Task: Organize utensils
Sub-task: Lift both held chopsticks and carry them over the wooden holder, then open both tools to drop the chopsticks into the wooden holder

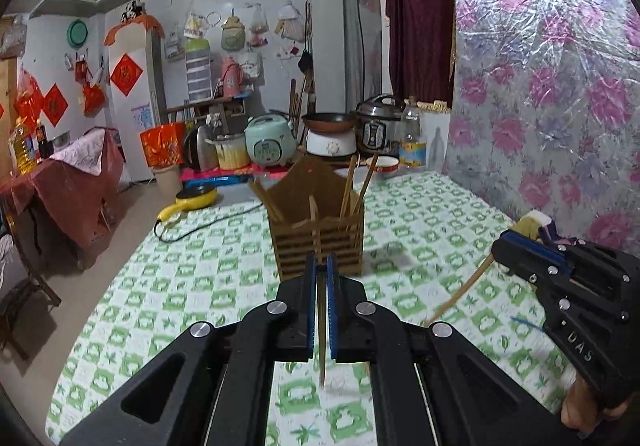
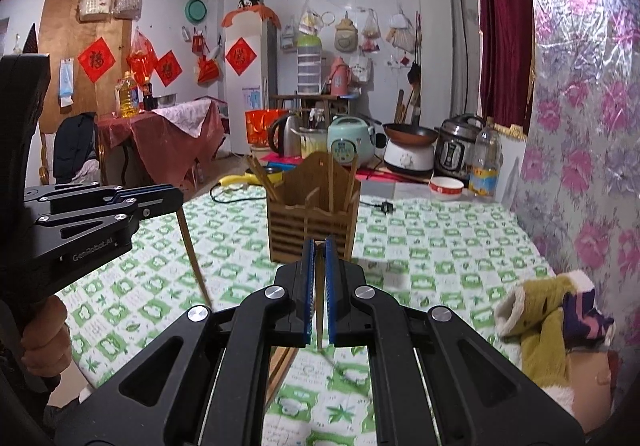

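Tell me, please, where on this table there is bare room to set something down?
The green-checked tablecloth lies bare right of the wooden holder, up to the floral wall, and on the left out to the table's edge. The far end is crowded: bowl, bottle, cookers. Slippers fill the near right corner.

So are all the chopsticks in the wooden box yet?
Not yet. Several chopsticks already stand in the wooden holder. The left gripper and right gripper each clamp one more chopstick. Those two still need dropping in.
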A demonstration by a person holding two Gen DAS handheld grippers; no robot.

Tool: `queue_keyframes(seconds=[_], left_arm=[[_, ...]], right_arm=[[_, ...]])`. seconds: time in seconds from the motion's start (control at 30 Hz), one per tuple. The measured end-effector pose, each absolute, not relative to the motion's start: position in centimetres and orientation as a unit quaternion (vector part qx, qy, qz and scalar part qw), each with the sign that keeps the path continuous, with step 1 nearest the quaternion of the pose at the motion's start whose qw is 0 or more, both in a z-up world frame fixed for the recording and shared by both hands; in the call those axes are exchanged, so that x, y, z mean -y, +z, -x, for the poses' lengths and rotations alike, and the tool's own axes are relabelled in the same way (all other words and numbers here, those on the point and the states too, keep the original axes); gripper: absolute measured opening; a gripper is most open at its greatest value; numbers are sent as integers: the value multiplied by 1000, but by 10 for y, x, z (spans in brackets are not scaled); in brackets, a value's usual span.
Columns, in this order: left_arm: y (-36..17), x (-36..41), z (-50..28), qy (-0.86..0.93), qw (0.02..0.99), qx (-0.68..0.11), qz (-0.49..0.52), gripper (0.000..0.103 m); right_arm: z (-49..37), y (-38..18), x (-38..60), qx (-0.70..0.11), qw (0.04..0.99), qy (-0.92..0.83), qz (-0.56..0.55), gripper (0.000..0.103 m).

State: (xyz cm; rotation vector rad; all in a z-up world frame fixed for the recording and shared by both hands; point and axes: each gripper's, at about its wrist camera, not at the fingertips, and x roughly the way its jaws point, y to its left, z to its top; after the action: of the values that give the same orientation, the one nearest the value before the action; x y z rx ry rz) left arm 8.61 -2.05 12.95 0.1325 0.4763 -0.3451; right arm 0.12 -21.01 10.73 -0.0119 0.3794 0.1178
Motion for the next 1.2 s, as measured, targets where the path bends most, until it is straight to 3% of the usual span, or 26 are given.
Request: queue_keyframes(seconds=[0.73, 1.0, 1.2], left_arm=[[239, 36, -195, -169, 970, -176, -14, 6], [244, 45, -253, -148, 974, -173, -7, 6], [211, 54, -295, -126, 974, -187, -4, 6]], right_arm=[[-105, 215, 220, -104, 991, 71, -35, 6], [-159, 226, 227, -88, 992, 71, -56, 6], [-210, 198, 223, -109, 990, 66, -53, 6]])
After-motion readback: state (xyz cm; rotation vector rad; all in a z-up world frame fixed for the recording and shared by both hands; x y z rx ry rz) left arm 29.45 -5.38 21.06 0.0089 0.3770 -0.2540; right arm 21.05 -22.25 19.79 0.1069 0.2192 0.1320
